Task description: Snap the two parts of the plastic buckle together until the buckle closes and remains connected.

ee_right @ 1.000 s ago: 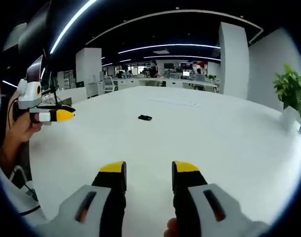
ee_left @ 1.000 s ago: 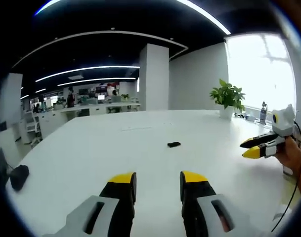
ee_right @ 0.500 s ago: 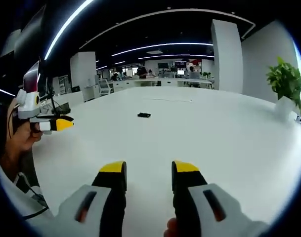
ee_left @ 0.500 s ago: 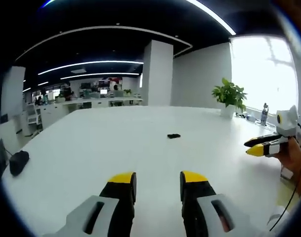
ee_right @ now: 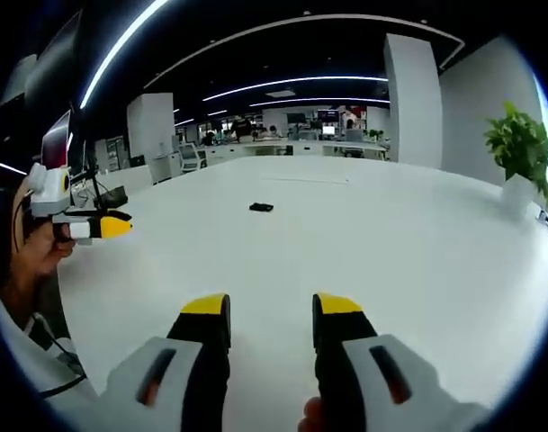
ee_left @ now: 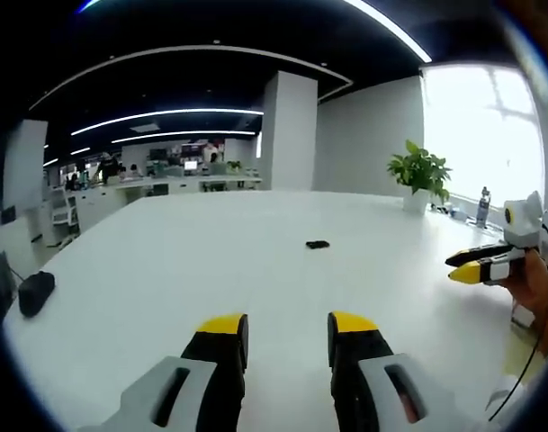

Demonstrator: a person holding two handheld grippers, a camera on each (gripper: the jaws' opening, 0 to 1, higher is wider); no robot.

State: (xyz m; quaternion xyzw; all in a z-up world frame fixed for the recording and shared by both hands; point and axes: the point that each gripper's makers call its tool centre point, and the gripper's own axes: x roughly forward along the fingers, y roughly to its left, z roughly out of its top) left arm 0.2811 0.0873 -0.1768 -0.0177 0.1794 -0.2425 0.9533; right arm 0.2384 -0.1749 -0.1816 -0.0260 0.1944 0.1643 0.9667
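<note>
One black buckle [ee_left: 317, 244] [ee_right: 261, 207] on white table [ee_left: 166, 270] [ee_right: 417, 252], far ahead of both grippers; left gripper [ee_left: 287, 322] and right gripper [ee_right: 271, 303] jaws apart, empty; one potted plant [ee_left: 419, 175] far right.

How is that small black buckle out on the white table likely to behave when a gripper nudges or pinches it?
The buckle looks small and flat, so it is probably light and should not roll. The white table looks smooth and glossy, so a nudge would likely make it skate. It lies low, so a pinch may be fiddly. Detail is too small to judge stiffness.

buckle [ee_left: 318, 244] | far off on table | too small to tell parts
</note>
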